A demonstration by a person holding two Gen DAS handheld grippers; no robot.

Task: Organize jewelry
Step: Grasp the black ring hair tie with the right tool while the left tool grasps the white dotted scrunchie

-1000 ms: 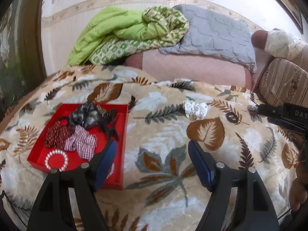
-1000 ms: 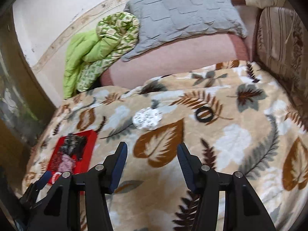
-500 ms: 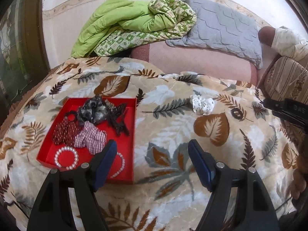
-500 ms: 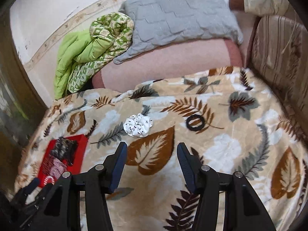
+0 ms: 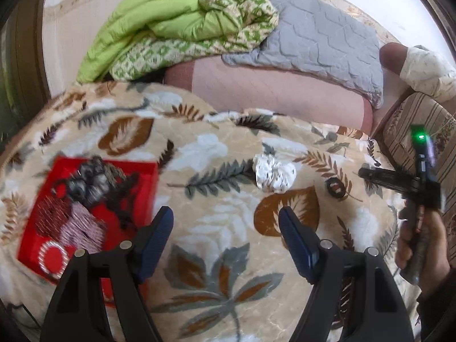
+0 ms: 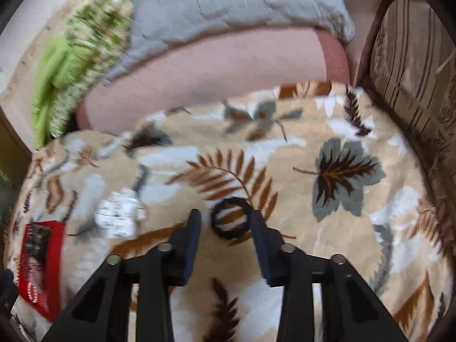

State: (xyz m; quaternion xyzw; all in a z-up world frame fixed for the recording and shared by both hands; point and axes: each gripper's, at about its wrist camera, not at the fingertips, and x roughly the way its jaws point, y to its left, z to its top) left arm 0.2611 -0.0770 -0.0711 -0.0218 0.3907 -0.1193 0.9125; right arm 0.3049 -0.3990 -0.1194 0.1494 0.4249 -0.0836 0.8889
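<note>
A red tray (image 5: 144,183) lies at the left of the leaf-print blanket and holds dark, maroon and checked scrunchies and a pearl bracelet (image 5: 53,260). It also shows in the right wrist view (image 6: 55,259). A white scrunchie (image 5: 274,176) (image 6: 119,213) and a black ring-shaped band (image 5: 336,188) (image 6: 231,222) lie loose on the blanket. My left gripper (image 5: 225,238) is open and empty, right of the tray. My right gripper (image 6: 225,228) is open, low over the blanket, with the black band between its fingertips; it also shows in the left wrist view (image 5: 370,174).
The leaf-print blanket (image 5: 228,270) covers the bed. A green quilt (image 5: 171,28) and a grey pillow (image 5: 319,34) lie at the back on a pink mattress. A striped cushion (image 6: 413,65) stands at the right edge.
My right gripper has moved forward and down until its open fingers straddle the black band. My left gripper has shifted slightly and stays open beside the tray.
</note>
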